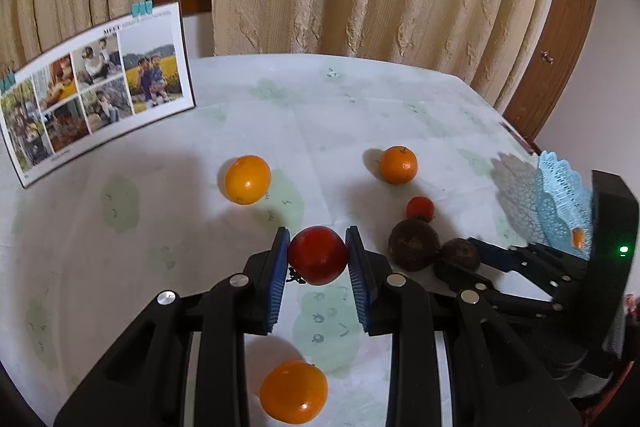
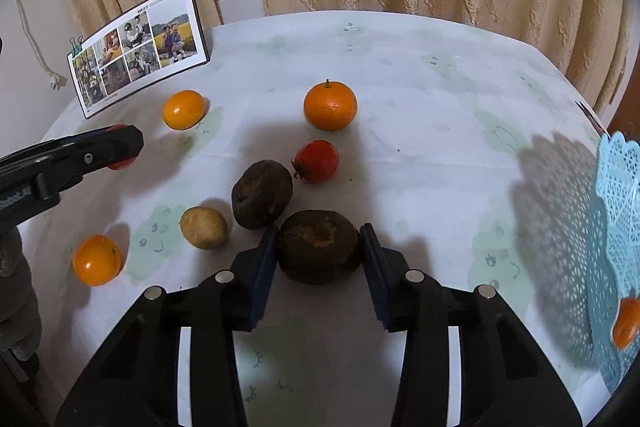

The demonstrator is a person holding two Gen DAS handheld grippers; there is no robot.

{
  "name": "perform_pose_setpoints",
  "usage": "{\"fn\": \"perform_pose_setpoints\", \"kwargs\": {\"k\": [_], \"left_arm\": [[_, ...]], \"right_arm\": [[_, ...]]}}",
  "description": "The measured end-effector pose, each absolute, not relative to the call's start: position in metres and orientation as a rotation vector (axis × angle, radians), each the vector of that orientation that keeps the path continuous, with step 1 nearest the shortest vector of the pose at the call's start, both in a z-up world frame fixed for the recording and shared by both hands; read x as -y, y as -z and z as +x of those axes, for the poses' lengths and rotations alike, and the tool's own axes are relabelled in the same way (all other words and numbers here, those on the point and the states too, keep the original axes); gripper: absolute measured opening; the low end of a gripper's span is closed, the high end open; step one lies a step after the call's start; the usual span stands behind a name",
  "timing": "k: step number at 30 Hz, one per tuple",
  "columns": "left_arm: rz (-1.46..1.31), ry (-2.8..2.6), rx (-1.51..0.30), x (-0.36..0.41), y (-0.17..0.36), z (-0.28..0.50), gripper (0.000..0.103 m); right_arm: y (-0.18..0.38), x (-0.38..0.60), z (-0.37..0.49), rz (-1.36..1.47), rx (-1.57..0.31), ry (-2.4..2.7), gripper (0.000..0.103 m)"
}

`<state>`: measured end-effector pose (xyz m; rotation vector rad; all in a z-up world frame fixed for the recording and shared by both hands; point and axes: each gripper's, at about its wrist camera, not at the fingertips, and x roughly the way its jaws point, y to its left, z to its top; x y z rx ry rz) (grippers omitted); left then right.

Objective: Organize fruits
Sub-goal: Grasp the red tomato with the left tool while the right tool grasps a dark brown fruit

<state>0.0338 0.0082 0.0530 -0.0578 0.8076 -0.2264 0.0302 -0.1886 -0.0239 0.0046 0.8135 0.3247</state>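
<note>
Red and glossy, the tomato (image 1: 317,255) sits pinched between the blue pads of our left gripper (image 1: 318,257), apparently lifted above the tablecloth (image 1: 240,99). Our right gripper (image 2: 320,247) clasps a dark brown fruit (image 2: 319,246) that seems to rest on the cloth, touching its twin (image 2: 262,195). The blue lattice basket (image 2: 616,227) stands at the far right edge with one orange (image 2: 626,323) inside. We judge the smooth tomato could slip or bruise under pressure, and dragging our brown fruit may nudge its neighbour rolling.
</note>
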Motion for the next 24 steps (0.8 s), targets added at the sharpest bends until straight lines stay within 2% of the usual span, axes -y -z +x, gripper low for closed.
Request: {"fn": "perform_pose_setpoints", "kwargs": {"k": [24], "left_arm": [[0.103, 0.174, -0.722, 0.029, -0.062, 0.013, 0.029]], "right_arm": [[-0.036, 0.274, -0.037, 0.169, -0.588, -0.147, 0.043]]}}
